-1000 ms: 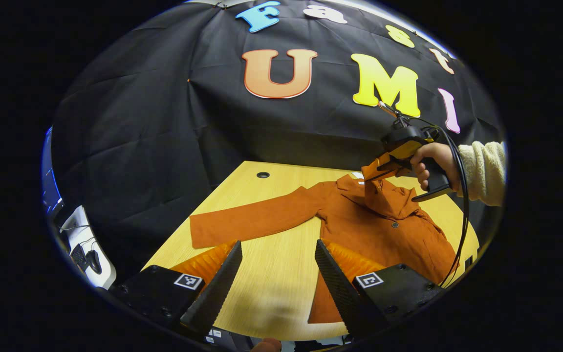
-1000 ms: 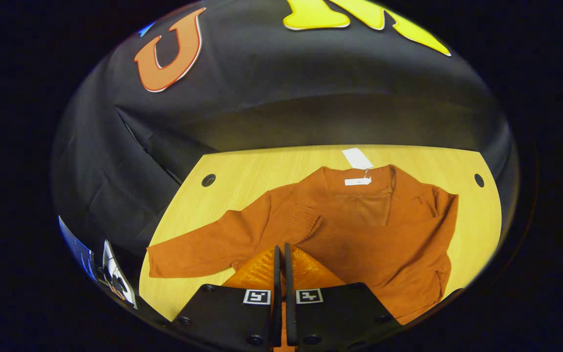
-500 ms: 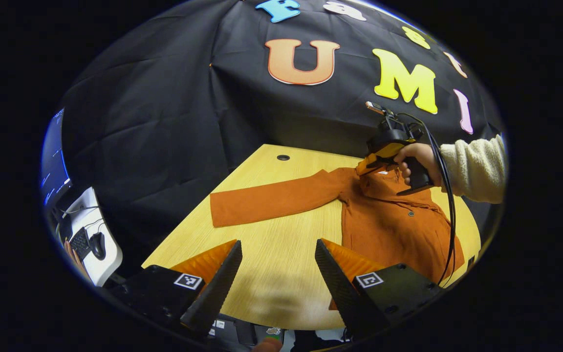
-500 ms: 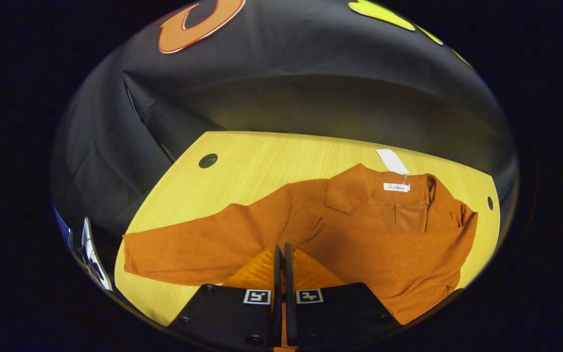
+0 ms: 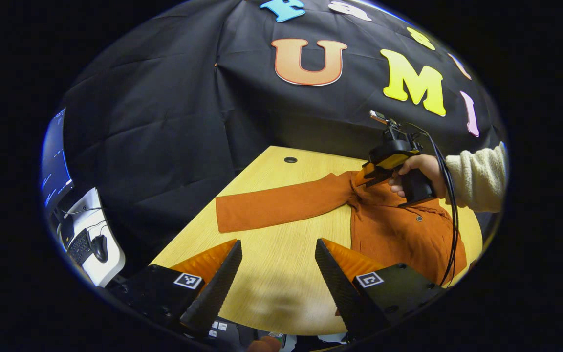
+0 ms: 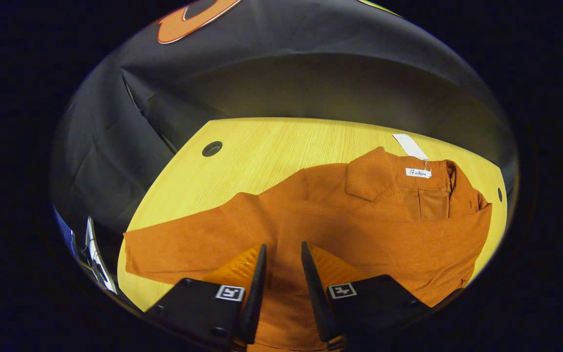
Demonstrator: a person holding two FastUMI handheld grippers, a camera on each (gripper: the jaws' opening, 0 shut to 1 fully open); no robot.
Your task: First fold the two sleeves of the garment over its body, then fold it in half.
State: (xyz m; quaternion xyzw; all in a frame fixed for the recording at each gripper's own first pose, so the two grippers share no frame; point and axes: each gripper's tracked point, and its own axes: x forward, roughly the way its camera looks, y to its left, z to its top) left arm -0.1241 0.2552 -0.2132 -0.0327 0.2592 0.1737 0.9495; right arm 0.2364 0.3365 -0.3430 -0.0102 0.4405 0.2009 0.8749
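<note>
Left gripper view looks across a pale wooden table (image 5: pixel 281 274) toward the booth's black cloth wall, with the left gripper (image 5: pixel 278 274) low over the near edge, its jaws wide apart and holding nothing. An orange garment (image 5: pixel 399 234) lies on the right half of the table, one sleeve (image 5: pixel 281 208) stretched flat toward the left edge. At the garment's collar end, near the far edge, the right gripper (image 5: pixel 367 177) is held down against the cloth by a hand (image 5: pixel 421 171) in a cream knit sleeve (image 5: pixel 477 176), a black cable (image 5: pixel 452 215) looping down from it. A round cable hole (image 5: pixel 290 160) marks the far left corner. Beyond the left edge stand a keyboard and mouse (image 5: pixel 88 244) on a white stand and a lit screen (image 5: pixel 53 166).

Right gripper view shows the garment (image 6: pixel 359 230) from close above: the right gripper (image 6: pixel 281 274) has its jaws slightly apart, with orange cloth between and beneath the fingers; whether they still touch it cannot be told. This view brings out the collar (image 6: pixel 423 183), a white neck label (image 6: pixel 418 172) and a white hang tag (image 6: pixel 410 145) lying on the table (image 6: pixel 262 151) toward the far edge. The other sleeve appears folded across the body, forming a long diagonal edge.
</note>
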